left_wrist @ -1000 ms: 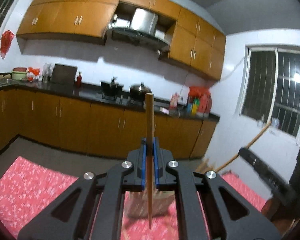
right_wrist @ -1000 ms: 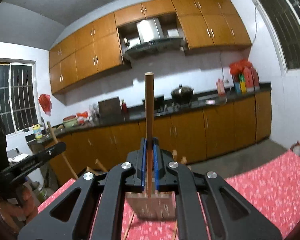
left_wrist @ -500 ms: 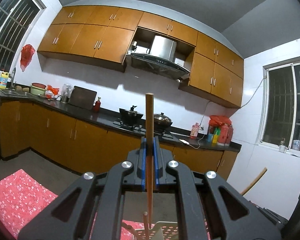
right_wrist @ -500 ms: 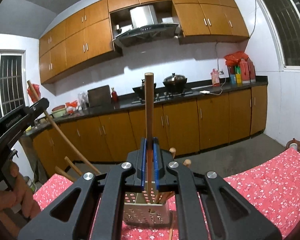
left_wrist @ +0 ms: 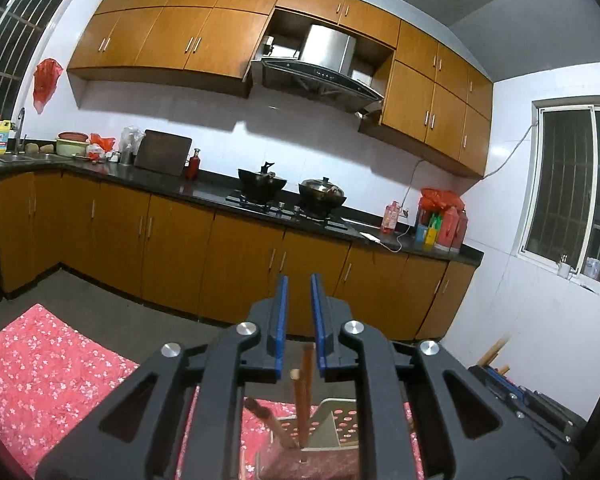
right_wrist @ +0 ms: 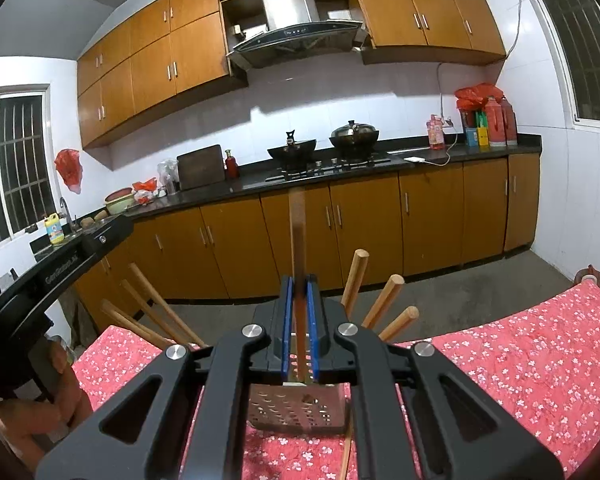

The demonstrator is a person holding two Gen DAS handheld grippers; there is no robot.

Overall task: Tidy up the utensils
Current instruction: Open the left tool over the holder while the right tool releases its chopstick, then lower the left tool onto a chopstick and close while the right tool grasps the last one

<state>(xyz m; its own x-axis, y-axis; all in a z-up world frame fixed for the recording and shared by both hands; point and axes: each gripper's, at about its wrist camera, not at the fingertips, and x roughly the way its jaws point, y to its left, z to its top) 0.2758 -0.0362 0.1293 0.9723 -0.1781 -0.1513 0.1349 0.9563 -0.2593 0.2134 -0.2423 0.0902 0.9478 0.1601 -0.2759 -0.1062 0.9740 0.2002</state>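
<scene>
The left claw [left_wrist: 299, 300] gapes apart above the holder [left_wrist: 332, 428]. The right claw [right_wrist: 299, 300] is clamped on a stick [right_wrist: 298, 236].

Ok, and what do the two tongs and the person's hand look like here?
Both the left tongs and the right tongs look alike: matte black angular frames with triangular cut-outs, round silver bolts and blue pads lining the fingers. In the right wrist view, the left one's body carries faint lettering, and a bare hand shows, with no sleeve visible.
</scene>
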